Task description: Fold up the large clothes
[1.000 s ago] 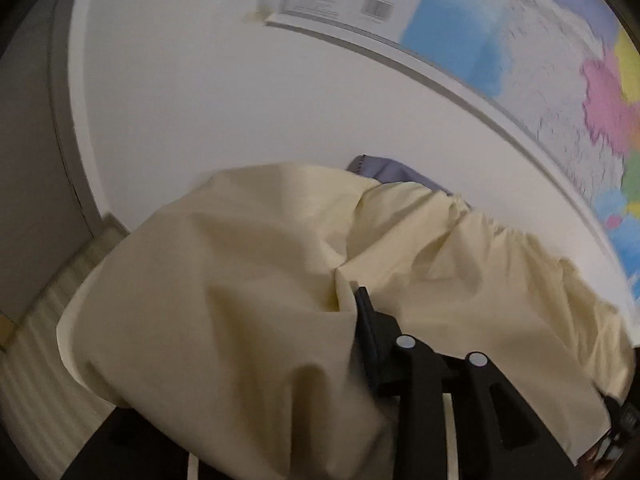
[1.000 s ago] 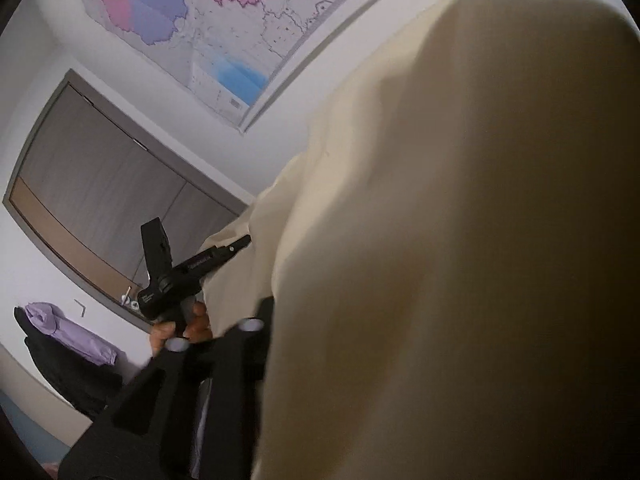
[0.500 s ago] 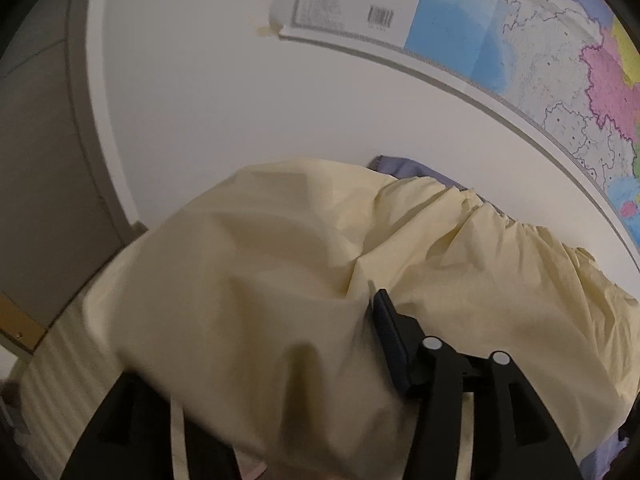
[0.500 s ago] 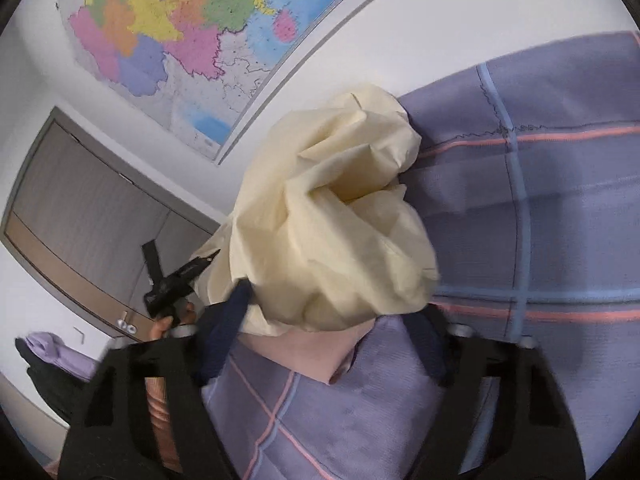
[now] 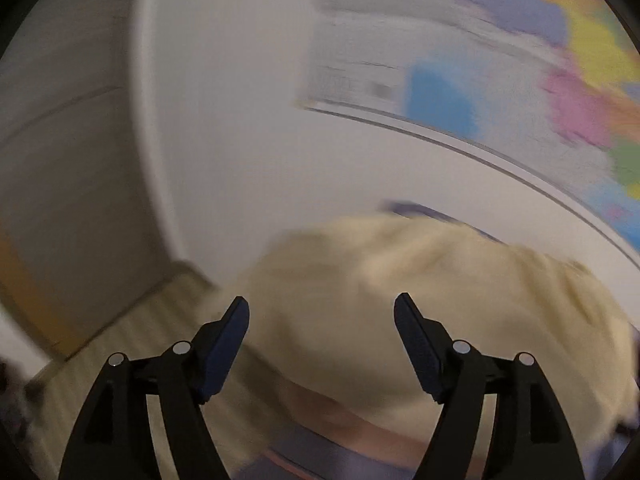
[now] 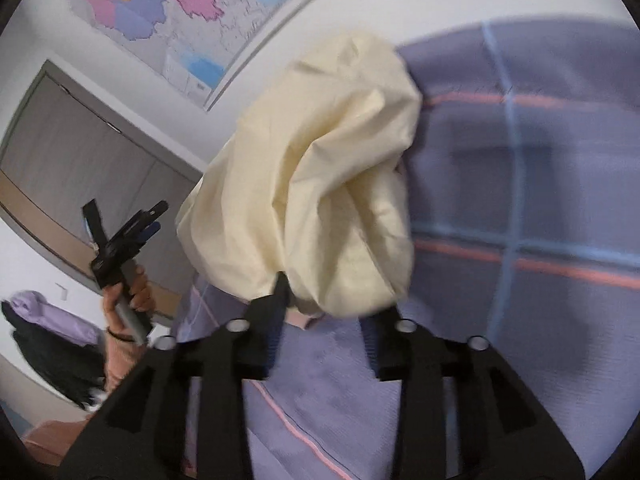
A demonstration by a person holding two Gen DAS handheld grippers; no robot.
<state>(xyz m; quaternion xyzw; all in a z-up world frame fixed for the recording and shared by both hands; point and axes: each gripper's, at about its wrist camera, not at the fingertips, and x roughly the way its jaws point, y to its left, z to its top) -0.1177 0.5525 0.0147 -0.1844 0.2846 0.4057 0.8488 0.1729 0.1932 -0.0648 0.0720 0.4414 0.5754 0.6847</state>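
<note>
Opening, your left claw (image 5: pixel 322 320) has just let go, jaws apart and empty, while your right claw (image 6: pixel 328 304) pinches the cream garment (image 6: pixel 320 184), keeping it bunched above the purple checked bed (image 6: pixel 540 200).

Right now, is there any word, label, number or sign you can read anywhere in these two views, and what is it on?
None can be read.
Wall map, right wrist view: printed place names and a legend box at its lower corner, all too small to read.
Wall map, left wrist view: legend block and a barcode-like patch, smeared by motion blur, unreadable.
Cream garment, plaid sheet, left gripper, right gripper: no lettering visible.
</note>
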